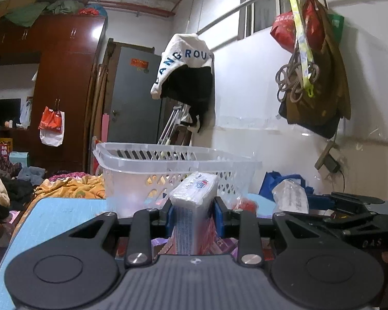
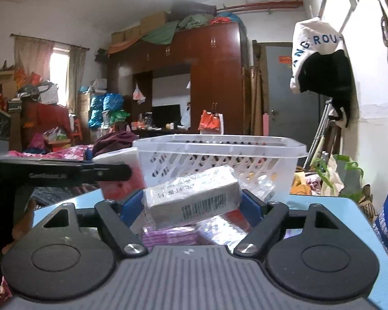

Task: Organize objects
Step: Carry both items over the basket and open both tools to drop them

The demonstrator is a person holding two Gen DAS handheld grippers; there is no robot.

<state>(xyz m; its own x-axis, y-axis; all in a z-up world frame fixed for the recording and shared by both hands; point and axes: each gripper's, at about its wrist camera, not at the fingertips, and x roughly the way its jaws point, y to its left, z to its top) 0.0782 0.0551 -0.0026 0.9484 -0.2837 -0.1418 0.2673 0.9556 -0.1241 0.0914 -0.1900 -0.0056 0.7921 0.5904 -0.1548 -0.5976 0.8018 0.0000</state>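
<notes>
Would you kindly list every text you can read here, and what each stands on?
"ANGROU": blue letters on the white hanging garment.
"CAS": faint, on the right tongs.
Print on the white box in the left tongs: blurred.
Barcode and characters on the silver box: unreadable.

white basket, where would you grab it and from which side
Probably the white basket by its thick flat rim on the near long side, coming from above so one finger goes inside and one outside. The rim juts out like a lip there, and the lattice walls look thin. Both tongs already hold wrapped boxes, so one must be freed first.
</notes>
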